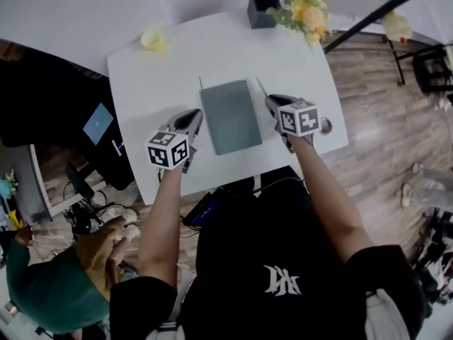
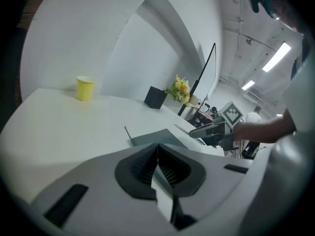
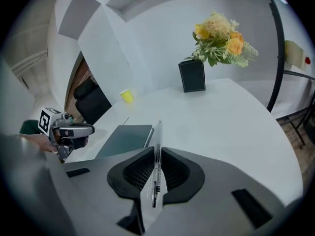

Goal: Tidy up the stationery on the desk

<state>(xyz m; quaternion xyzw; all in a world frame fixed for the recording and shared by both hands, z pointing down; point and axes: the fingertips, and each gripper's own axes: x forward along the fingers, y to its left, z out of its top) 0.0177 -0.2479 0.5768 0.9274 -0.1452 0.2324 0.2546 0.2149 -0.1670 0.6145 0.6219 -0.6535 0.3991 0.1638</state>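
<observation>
A grey notebook [image 1: 230, 115] lies flat in the middle of the white desk [image 1: 163, 76]. My right gripper [image 1: 271, 103] hovers just right of it, shut on a clear pen [image 3: 157, 156] whose tip points past the notebook's [image 3: 125, 138] far corner. My left gripper [image 1: 192, 119] is at the notebook's left edge, its jaws shut with nothing seen between them [image 2: 157, 150]. A thin pen [image 1: 201, 84] lies on the desk by the notebook's far left corner. A black pen holder [image 1: 263, 9] stands at the desk's far edge.
Yellow flowers [image 1: 308, 7] stand beside the pen holder. A yellow cup [image 1: 152, 40] sits at the far left. A small round object [image 1: 325, 125] lies near the desk's right edge. A person in green [image 1: 49, 289] crouches on the floor at lower left.
</observation>
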